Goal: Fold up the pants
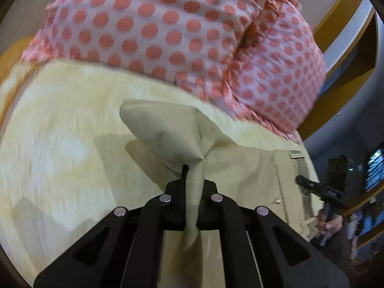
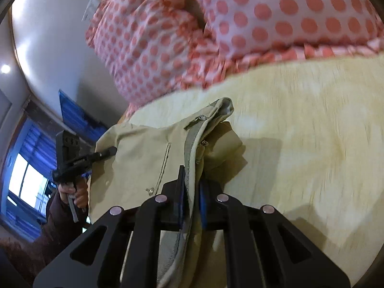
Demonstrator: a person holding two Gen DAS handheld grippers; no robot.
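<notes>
Beige pants [image 1: 242, 168] hang stretched between my two grippers above a pale yellow bed surface [image 1: 60, 144]. My left gripper [image 1: 193, 175] is shut on a bunched fold of the pants, which spreads into a flap beyond the fingers. My right gripper [image 2: 190, 177] is shut on the waistband edge of the pants [image 2: 144, 148], near a seam and a small button [image 2: 150, 190]. The right gripper also shows at the right of the left wrist view [image 1: 319, 188]. The left gripper also shows at the left of the right wrist view [image 2: 105, 153].
A pink quilt with red dots [image 1: 180, 28] is heaped at the far side of the bed; it also fills the top of the right wrist view [image 2: 240, 24]. A blue-curtained window [image 2: 28, 172] is at the left. Wooden shelving [image 1: 355, 31] is at the right.
</notes>
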